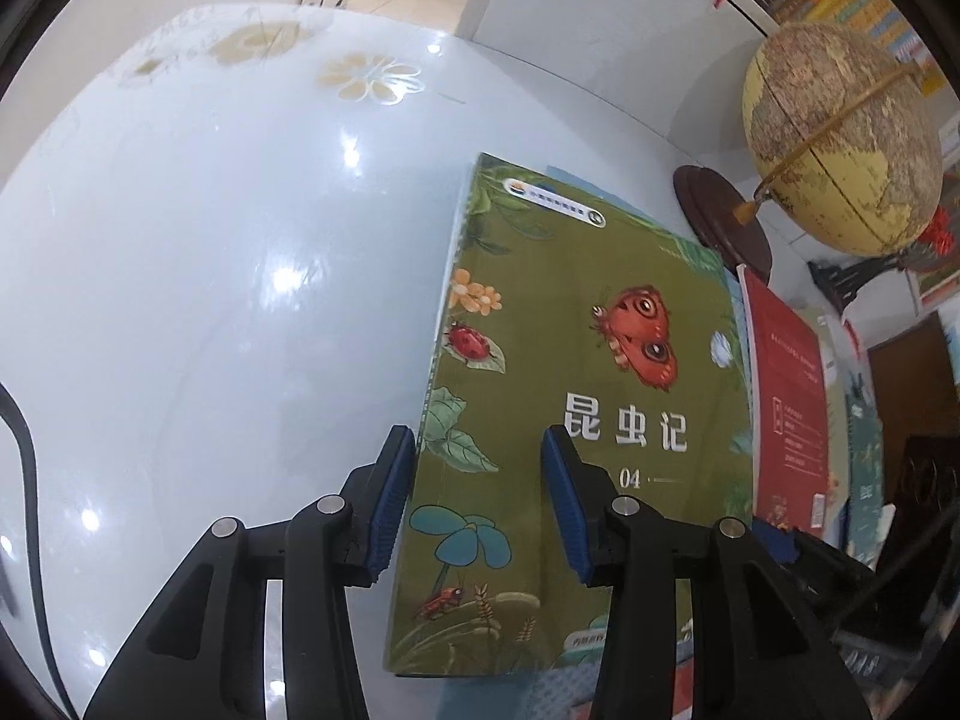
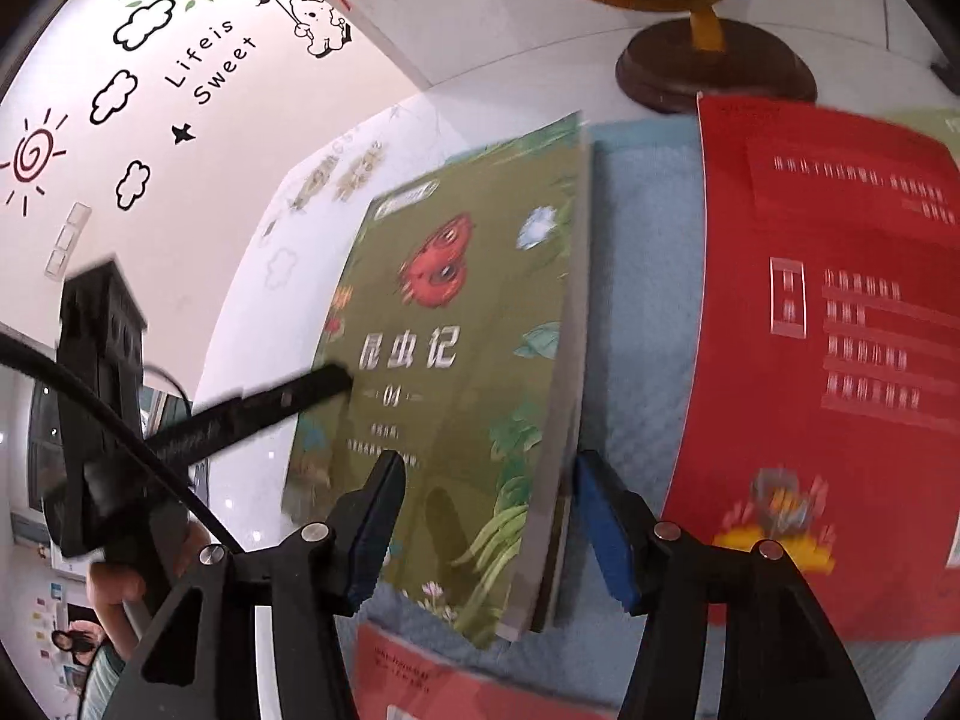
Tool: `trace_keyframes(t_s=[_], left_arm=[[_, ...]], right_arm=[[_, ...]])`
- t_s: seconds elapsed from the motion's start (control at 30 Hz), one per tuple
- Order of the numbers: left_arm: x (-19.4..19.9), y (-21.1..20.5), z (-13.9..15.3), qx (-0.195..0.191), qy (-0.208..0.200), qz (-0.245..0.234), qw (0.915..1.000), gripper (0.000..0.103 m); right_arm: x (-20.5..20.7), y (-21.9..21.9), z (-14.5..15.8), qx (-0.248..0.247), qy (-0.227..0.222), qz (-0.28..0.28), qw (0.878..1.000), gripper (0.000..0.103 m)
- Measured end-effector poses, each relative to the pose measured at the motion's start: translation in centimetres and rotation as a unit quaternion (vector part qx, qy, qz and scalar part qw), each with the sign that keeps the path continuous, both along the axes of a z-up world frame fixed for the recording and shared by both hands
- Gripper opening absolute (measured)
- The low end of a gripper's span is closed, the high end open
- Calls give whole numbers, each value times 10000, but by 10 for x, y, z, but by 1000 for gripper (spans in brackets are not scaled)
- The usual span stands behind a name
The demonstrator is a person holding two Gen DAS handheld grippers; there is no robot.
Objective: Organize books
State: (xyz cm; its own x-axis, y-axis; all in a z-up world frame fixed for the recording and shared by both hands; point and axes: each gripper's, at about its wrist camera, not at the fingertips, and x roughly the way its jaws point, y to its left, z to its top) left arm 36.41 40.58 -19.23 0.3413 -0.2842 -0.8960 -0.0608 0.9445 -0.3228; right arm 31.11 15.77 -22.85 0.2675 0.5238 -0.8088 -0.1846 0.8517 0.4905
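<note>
Straddling the green book (image 2: 456, 360), right hand-held gripper (image 2: 489, 519) gapes.

Yellowed globe (image 1: 840, 138) on dark round base (image 2: 714, 69), glossy white flower-patterned table (image 1: 210, 240), cartoon wall decals (image 2: 180, 60)

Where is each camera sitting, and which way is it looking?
Left wrist: sits on the left gripper, looking down at the green insect book on the white table; only its fingers show.
Right wrist: sits on the right gripper, looking down at the same book beside a red book; the left gripper and a hand show.
Shared: green book, red book, globe.
</note>
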Motion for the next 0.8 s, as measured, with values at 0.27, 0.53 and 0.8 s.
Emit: trace_keyframes(t_s=[0.27, 0.53, 0.8], left_arm=[[-43, 14, 14, 203, -54, 97, 9997, 39], [-185, -8, 43, -123, -84, 166, 9998, 39], [-291, -76, 38, -466, 167, 406, 9979, 39]], right_arm=[[-21, -29, 23, 133, -24, -8, 9999, 56], [-139, -103, 36, 499, 252, 361, 9978, 56], [-238, -161, 19, 109, 546, 388, 9977, 51]])
